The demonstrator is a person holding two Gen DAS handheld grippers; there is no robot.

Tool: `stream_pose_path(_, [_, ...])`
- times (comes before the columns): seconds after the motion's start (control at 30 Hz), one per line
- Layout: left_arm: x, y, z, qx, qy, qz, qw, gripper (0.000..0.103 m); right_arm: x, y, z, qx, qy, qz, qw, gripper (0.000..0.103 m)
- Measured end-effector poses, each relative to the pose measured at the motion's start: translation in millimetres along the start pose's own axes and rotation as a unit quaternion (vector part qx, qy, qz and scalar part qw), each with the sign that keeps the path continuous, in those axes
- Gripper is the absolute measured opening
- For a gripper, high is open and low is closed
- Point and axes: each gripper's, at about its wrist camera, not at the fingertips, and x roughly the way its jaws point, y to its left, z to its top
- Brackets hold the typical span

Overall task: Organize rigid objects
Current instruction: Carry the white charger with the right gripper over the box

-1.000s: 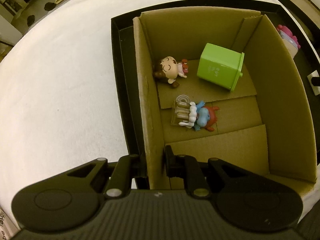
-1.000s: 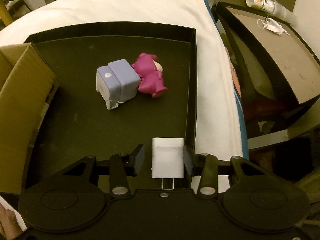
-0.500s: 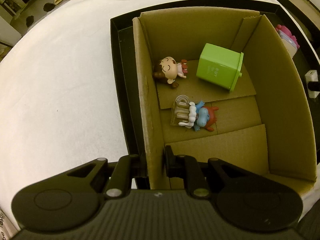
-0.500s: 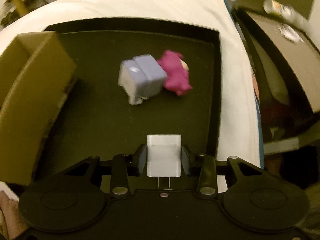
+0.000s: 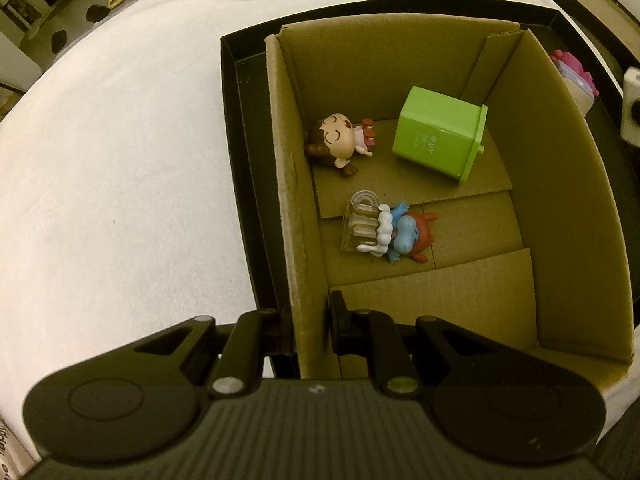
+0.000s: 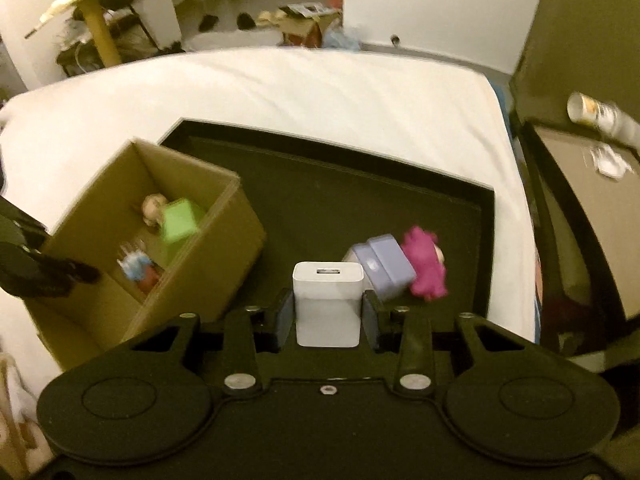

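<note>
Left hand-held gripper (image 5: 310,326): clamped on near-left wall of open brown cardboard box (image 5: 560,184).
Right hand-held gripper (image 6: 327,314): gripping white square USB wall charger (image 6: 327,300), port end up, held above tray.
Box contents: green plastic cube-shaped bin (image 5: 440,138) on its side; brown-haired doll figurine (image 5: 338,144) by left wall; blue-and-red figurine w/ clear base (image 5: 388,232), nearer gripper.
Shallow black tray (image 6: 320,192): on white bed (image 6: 304,92); carries box.
Tray, right of box: lavender block-shaped toy (image 6: 384,266) touching magenta figurine (image 6: 424,264).
</note>
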Motion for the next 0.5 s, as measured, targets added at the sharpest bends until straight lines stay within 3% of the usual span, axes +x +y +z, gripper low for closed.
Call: stream_pose_path(0.5, [-2,3,-2,-0.001,-0.004,-0.004,1.0,0.013,-18,56,43,-0.031,-0.045,0.041,0.998,0.036])
